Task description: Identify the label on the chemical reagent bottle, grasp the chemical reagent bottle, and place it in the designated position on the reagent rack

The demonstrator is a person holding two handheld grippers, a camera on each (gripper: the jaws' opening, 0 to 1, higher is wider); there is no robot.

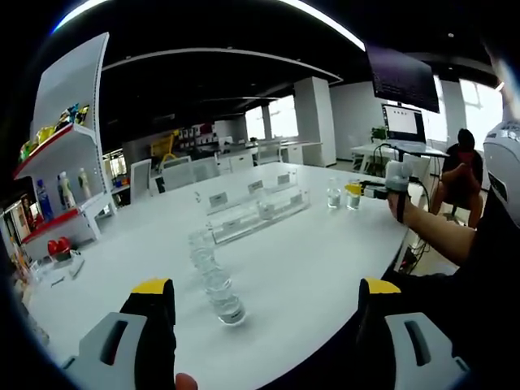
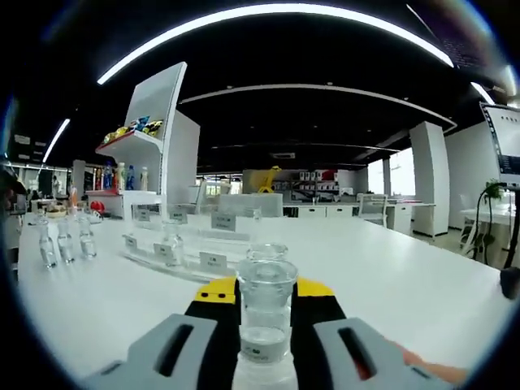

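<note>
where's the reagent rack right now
In the right gripper view the clear reagent rack sits on the white table, left of centre, just beyond the bottle between the right gripper's jaws.

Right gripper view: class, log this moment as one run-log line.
right gripper: shut on bottle | left gripper: open, above table | rack: ahead, bottle not placed

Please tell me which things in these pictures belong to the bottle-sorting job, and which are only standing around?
For the job:
- clear reagent bottle, between the right gripper jaws
- row of clear bottles on the white table
- clear labelled reagent rack
- left gripper, open

Just lying about:
- white shelf with drinks and snacks
- monitor
- seated person
</note>
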